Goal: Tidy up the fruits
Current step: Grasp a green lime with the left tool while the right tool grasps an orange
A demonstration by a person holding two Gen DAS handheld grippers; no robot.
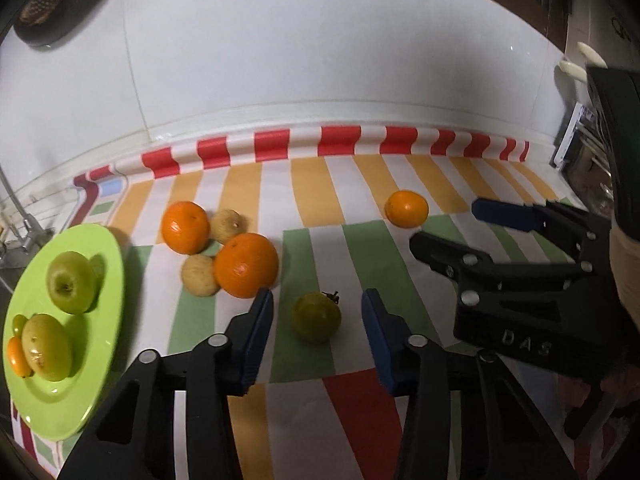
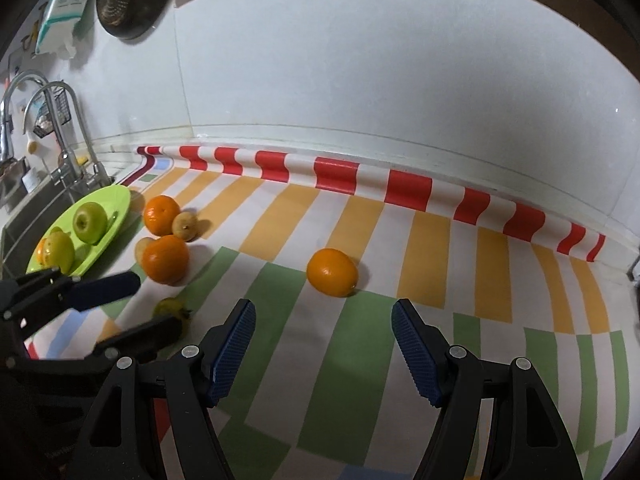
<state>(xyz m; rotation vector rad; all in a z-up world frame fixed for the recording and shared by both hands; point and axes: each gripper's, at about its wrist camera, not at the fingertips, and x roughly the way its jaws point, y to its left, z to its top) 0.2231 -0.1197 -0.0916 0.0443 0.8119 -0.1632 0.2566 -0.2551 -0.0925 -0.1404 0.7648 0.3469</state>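
Observation:
In the left wrist view my left gripper [image 1: 318, 298] is open, its blue pads either side of a green tomato-like fruit [image 1: 316, 316] without touching it. Two oranges [image 1: 246, 264] and two brownish fruits [image 1: 200, 274] lie clustered behind it. A green plate [image 1: 108, 280] on the left holds a green apple [image 1: 72, 282], a yellow-green fruit [image 1: 46, 346] and a small orange one. My right gripper [image 2: 323, 308] is open just short of a lone orange [image 2: 332, 272]. The right wrist view also shows the left gripper [image 2: 156, 302] around the green fruit [image 2: 170, 308].
A striped cloth [image 2: 360, 360] covers the counter up to the white tiled wall [image 2: 360, 80]. A sink with faucets [image 2: 60, 128] lies left of the plate [image 2: 116, 204]. A metal rack [image 1: 588, 152] stands at the far right. A dark pan [image 2: 128, 0] hangs on the wall.

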